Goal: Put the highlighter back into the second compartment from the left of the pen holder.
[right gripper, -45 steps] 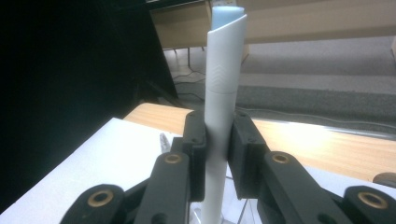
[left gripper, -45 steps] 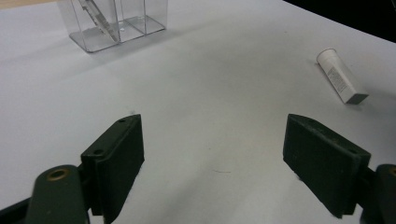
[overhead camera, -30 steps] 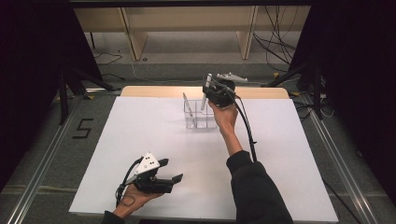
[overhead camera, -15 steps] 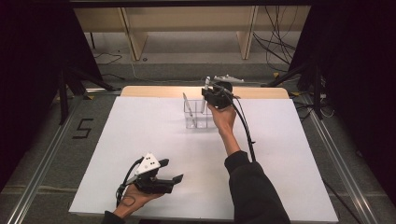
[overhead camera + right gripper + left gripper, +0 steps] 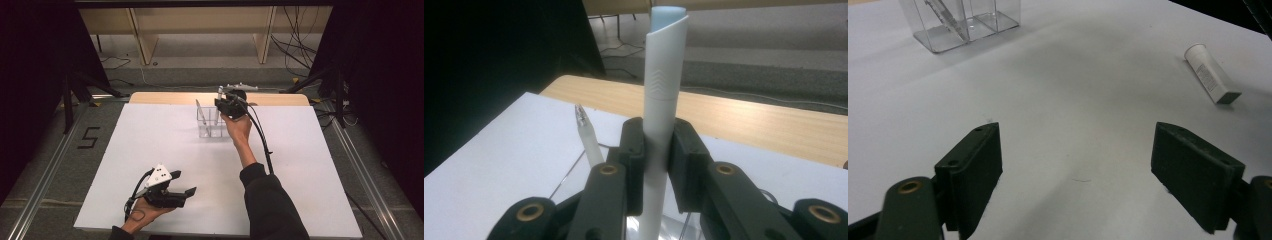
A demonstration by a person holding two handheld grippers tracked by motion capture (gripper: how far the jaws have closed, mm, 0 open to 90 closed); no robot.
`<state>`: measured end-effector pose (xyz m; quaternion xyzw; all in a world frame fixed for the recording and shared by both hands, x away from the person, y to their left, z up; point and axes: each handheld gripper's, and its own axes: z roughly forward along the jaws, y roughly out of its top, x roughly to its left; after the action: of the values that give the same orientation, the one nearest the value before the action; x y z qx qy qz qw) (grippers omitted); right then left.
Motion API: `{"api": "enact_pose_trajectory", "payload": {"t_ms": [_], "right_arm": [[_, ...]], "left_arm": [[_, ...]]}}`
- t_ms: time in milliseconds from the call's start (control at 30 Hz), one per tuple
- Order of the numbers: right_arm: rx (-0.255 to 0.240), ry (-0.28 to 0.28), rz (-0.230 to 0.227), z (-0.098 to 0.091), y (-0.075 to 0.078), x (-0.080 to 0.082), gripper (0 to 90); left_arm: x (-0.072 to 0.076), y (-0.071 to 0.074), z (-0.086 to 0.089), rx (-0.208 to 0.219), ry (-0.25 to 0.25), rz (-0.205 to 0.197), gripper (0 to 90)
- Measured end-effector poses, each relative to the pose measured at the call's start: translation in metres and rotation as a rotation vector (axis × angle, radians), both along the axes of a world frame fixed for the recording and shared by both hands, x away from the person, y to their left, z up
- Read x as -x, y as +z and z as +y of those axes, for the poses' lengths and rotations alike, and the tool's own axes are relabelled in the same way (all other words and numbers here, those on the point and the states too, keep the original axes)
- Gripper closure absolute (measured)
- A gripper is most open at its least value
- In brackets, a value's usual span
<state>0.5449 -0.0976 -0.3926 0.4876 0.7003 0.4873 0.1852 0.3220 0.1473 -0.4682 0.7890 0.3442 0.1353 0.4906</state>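
My right gripper (image 5: 223, 102) is shut on a white pen with a pale blue end (image 5: 664, 100), holding it upright just above the clear plastic organizer (image 5: 210, 127) at the far middle of the white table. Its two black pads clamp the pen's barrel (image 5: 659, 132). A second clear pen (image 5: 588, 135) leans in the organizer's left compartment (image 5: 200, 109). My left gripper (image 5: 187, 192) rests low near the table's front edge, pointing right. Its jaws stand wide open with nothing between them (image 5: 1075, 150). The organizer (image 5: 960, 22) lies far ahead of it.
A white tube with a grey cap (image 5: 1211, 74) lies on the table off to the right in the left gripper view. The white table top (image 5: 150, 145) has a wooden strip (image 5: 175, 97) along its far edge. Dark curtains flank both sides.
The right gripper has shifted slightly left over the organizer with the pen still clamped. The left gripper has stayed where it was.
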Motion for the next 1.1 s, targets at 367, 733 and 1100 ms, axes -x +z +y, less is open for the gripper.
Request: {"api": "enact_pose_trajectory", "payload": {"t_ms": [367, 733, 1100], "right_arm": [[0.013, 0.02, 0.031, 0.002, -0.006, 0.0, 70.8], [-0.022, 0.002, 0.033, -0.012, 0.007, 0.006, 38.6], [-0.036, 0.044, 0.002, -0.04, 0.016, 0.034, 35.8]], "left_arm": [[0.0, 0.0, 0.0, -0.003, 0.001, 0.0, 19.9], [-0.001, -0.001, 0.0, -0.01, 0.004, 0.005, 19.9], [-0.001, -0.002, -0.001, -0.015, 0.004, 0.019, 20.0]]}}
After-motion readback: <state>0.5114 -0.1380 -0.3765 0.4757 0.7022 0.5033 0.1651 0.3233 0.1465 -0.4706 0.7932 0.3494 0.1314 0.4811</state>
